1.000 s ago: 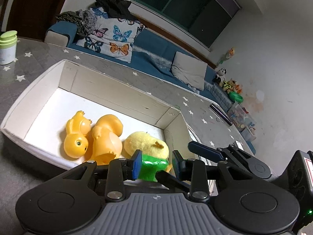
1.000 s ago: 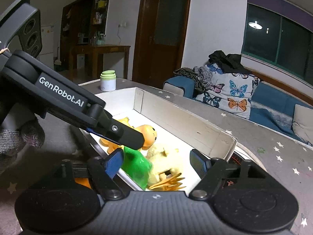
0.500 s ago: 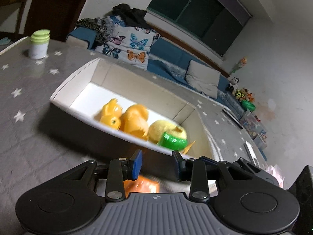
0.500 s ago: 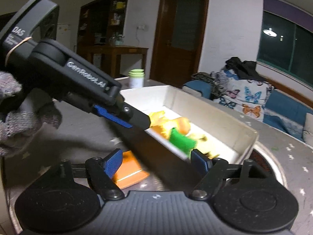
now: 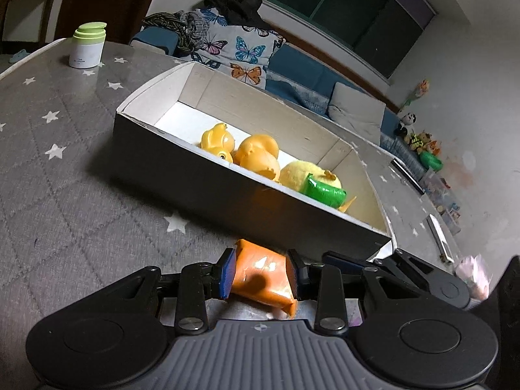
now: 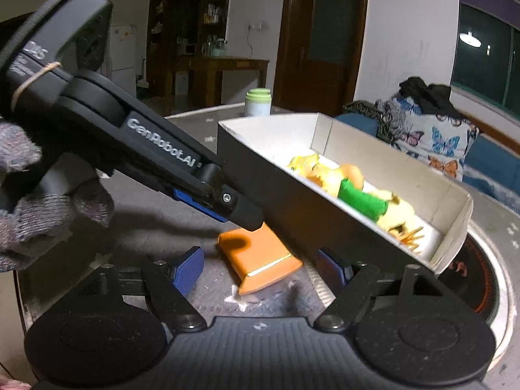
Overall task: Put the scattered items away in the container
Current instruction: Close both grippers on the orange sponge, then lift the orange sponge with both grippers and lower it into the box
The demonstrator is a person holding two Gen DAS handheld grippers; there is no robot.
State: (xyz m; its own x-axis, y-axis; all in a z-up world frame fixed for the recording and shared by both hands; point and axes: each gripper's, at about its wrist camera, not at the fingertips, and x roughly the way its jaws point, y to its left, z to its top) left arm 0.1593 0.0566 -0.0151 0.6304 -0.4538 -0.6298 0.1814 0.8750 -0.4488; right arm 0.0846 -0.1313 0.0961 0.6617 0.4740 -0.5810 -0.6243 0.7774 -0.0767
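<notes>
An orange packet (image 5: 260,276) lies flat on the grey star-patterned table, just in front of the box (image 5: 195,178). My left gripper (image 5: 261,273) is open part-way, its blue pads close on either side of the packet. In the right wrist view the left gripper (image 6: 250,222) reaches down onto the far end of the orange packet (image 6: 260,256). My right gripper (image 6: 260,268) is wide open and holds nothing, hovering near the packet's near end. The box (image 6: 292,201) has two yellow rubber toys (image 5: 258,154) and a yellow plush with a green band (image 5: 321,191) in it.
A white jar with a green lid (image 5: 86,47) stands at the table's far left. A gloved hand (image 6: 39,201) holds the left gripper. A round dark plate (image 6: 481,279) lies under the box's right end. A blue sofa (image 5: 292,65) runs behind the table.
My left gripper has come out from over the box and down to the table, so the orange packet now sits between its pads. The right gripper has dropped lower too.
</notes>
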